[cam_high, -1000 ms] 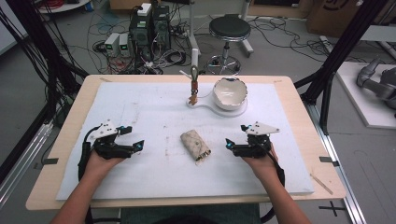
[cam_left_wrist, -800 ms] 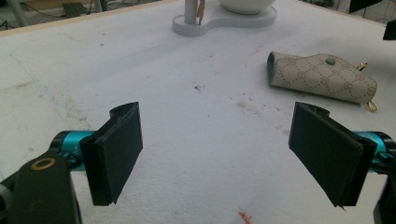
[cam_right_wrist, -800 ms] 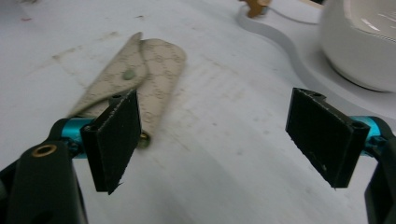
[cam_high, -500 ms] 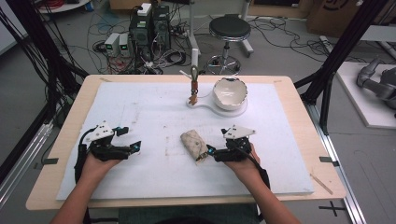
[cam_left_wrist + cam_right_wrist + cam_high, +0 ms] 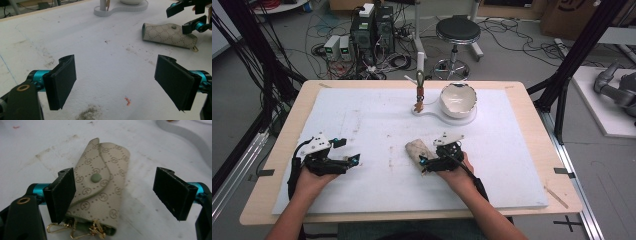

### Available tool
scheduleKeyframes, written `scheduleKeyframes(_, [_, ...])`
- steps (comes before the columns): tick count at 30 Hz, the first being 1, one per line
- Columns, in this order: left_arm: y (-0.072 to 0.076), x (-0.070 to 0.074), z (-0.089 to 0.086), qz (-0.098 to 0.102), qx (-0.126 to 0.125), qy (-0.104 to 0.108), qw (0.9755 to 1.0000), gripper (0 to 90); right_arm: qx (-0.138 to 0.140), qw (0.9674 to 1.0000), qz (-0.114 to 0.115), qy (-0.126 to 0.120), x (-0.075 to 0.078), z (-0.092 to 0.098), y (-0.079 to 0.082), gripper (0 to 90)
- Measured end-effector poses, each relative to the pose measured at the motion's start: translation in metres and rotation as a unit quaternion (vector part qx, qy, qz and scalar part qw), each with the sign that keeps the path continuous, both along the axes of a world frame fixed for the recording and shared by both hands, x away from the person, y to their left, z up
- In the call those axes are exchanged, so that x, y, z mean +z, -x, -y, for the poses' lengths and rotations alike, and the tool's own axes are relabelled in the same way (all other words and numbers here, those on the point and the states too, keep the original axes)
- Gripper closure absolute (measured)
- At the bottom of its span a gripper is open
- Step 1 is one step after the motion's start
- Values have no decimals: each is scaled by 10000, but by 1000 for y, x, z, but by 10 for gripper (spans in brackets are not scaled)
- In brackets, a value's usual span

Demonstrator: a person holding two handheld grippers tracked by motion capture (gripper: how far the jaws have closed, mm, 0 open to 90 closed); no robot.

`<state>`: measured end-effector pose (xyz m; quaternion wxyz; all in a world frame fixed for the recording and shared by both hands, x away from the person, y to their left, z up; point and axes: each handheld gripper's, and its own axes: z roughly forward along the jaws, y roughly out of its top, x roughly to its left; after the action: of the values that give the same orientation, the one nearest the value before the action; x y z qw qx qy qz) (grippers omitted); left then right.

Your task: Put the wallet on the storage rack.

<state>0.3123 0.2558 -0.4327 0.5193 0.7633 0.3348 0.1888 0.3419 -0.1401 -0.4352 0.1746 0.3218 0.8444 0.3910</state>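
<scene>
1. Right tool (image 5: pixel 424 161): jaws spread wide either side of the beige monogram key pouch (image 5: pixel 100 195), not clamped; left jaw just beside its edge.
2. Key pouch: lies flat on the white surface (image 5: pixel 362 125), snap flap closed, gold clips at its near end.
3. Left tool (image 5: pixel 353 160): jaws spread wide, holding nothing, well apart from the pouch.

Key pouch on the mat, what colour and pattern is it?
Beige key pouch with a diamond-grid monogram print, clearest in the right gripper view.
</scene>
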Motion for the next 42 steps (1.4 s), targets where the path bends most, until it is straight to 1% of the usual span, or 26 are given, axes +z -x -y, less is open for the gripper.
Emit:
scheduleKeyframes(1, [0, 0, -2, 4, 24, -1, 10000, 176, 37, 10000, -62, 14, -3, -6, 0, 183])
scheduleKeyframes(3, [-1, 0, -2, 2, 27, 6, 10000, 176, 44, 9999, -123, -12, -4, -9, 0, 179])
scheduleKeyframes(8, [-1, -1, -1, -19, 8, -15, 10000, 176, 88, 9997, -236, -23, -7, -14, 0, 179])
scheduleKeyframes(11, [-1, -1, 1, -23, 2, -27, 10000, 176, 98, 9993, -348, -44, -8, -15, 1, 179])
scheduleKeyframes(12, [-1, -1, 1, -23, 2, -27, 10000, 176, 98, 9993, -348, -44, -8, -15, 1, 179])
scheduleKeyframes(13, [-1, -1, 1, -19, -12, -46, 10000, 176, 166, 9990, -397, 128, -10, -18, 2, 179])
scheduleKeyframes(14, [-1, -1, 1, -17, -12, -56, 10000, 176, 209, 9984, -382, 352, -12, -21, 4, 178])
scheduleKeyframes(16, [-1, -1, 1, -13, -17, -43, 10000, 176, 229, 9986, -338, 330, -11, -21, 4, 178])
scheduleKeyframes(17, [-1, -1, 1, -13, -16, -44, 10000, 176, 247, 9991, -281, 202, -8, -20, 4, 178])
scheduleKeyframes(18, [-1, -2, 1, -33, -20, -60, 10000, 176, 225, 9990, -327, 222, -9, -20, 4, 179])
scheduleKeyframes(19, [-1, -2, 1, -33, -20, -60, 10000, 176, 185, 9981, -443, 382, -12, -21, 3, 178])
scheduleKeyframes(20, [-2, -2, 2, -36, -19, -54, 10000, 176, 159, 9972, -552, 475, -16, -22, 1, 162])
scheduleKeyframes(23, [-2, -2, 2, -31, -34, -50, 10000, 176, 217, 9971, -559, 467, -16, -22, 1, 207])
scheduleKeyframes(25, [-1, -2, 2, -28, -40, -63, 10000, 176, 270, 9969, -573, 459, -14, -20, 1, 297])
scheduleKeyframes(26, [-1, -2, 2, -26, -42, -68, 10000, 176, 294, 9970, -560, 446, -13, -20, 0, 311])
scheduleKeyframes(27, [-1, -1, 2, -24, -39, -67, 10000, 176, 284, 9968, -604, 436, -13, -19, 0, 314])
scheduleKeyframes(29, [-1, -1, 2, -23, -36, -64, 10000, 176, 290, 9968, -614, 419, -13, -19, 0, 324])
scheduleKeyframes(33, [-2, -1, 2, -24, -41, -50, 10000, 176, 321, 9969, -555, 456, -10, -16, -1, 334])
scheduleKeyframes(34, [-2, -2, 2, -23, -35, -44, 10000, 176, 301, 9970, -570, 419, -9, -15, 0, 334])
scheduleKeyframes(38, [-2, -2, 2, -21, -38, -47, 10000, 176, 243, 9984, -443, 255, -1, -8, -1, 337])
scheduleKeyframes(40, [-2, -2, 2, -19, -43, -48, 10000, 176, 216, 9990, -354, 175, 5, -2, -2, 337])
scheduleKeyframes(42, [-2, -2, 3, -13, -44, -46, 10000, 176, 119, 9996, -269, 45, 12, 4, -3, 337])
